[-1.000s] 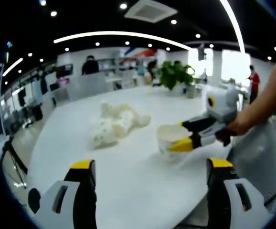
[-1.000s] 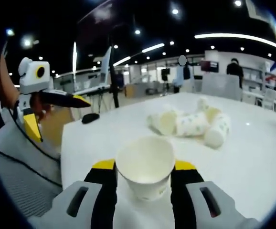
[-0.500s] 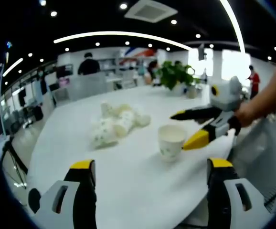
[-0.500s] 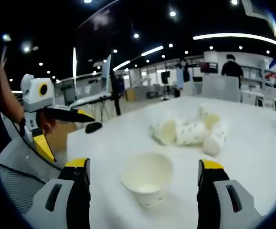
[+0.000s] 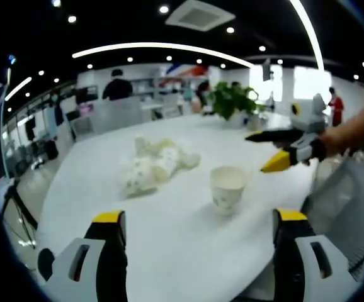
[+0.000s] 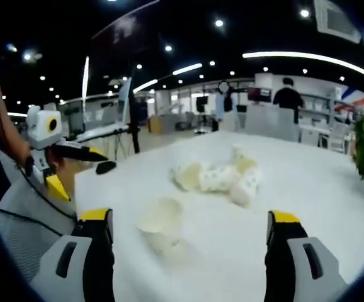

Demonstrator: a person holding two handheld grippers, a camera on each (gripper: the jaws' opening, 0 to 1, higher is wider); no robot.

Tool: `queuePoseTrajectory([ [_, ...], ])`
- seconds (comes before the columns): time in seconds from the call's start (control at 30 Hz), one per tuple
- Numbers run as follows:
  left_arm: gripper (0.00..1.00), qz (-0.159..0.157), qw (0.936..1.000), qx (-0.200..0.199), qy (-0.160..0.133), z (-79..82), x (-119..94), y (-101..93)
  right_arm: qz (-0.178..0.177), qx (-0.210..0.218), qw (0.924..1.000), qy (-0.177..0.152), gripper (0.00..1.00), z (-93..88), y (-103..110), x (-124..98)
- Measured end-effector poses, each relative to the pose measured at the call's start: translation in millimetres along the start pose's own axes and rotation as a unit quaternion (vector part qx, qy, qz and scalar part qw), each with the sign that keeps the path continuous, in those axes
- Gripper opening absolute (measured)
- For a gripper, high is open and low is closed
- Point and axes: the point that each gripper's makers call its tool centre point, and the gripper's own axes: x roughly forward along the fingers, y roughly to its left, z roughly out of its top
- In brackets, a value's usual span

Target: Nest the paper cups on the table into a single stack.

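One paper cup [image 5: 227, 189] stands upright by itself on the white table [image 5: 169, 251], its open mouth up and its long axis vertical, touched by neither gripper. Going left to right in the left gripper view, a heap of paper cups [image 5: 157, 165] lies on its side well left of and beyond the lone cup; the cups in the heap are tipped over, long axes roughly along the tabletop and pointing different ways, though how many there are cannot be told. Right of the lone cup, the right gripper [image 5: 267, 153] hangs in the air above the table edge, held by a hand [image 5: 333, 141], its yellow-tipped jaws spread wide around nothing. At the bottom of that view the left gripper [image 5: 198, 220] has its own jaws wide apart and empty, the lone cup ahead between them but well clear. In the right gripper view, the left gripper sits at the far left, off the table edge, jaws parted; the lone cup stands near the table's near edge, ahead of the wide, empty right jaws, nearer the left one; the heap lies farther back. A potted plant [image 5: 232, 99] stands at the table's far side.
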Motion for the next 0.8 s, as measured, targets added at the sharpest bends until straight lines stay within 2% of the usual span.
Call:
queuePoseTrajectory([
  [0.33, 0.96, 0.006, 1.0, -0.001, -0.004, 1.7, -2, 1.1, -0.031, 0.002, 0.9994, -0.016, 0.99, -0.4, -1, -35],
  [0.7, 0.96, 0.006, 1.0, 0.006, -0.004, 0.5, -2, 2.4, -0.042, -0.008, 0.9987, -0.027, 0.97, 6.2, 2, -40],
  [0.8, 0.98, 0.004, 0.9998, 0.016, 0.009, -4.8, 1, -0.4, -0.051, -0.005, 0.9984, -0.022, 0.97, 0.4, -3, -40],
])
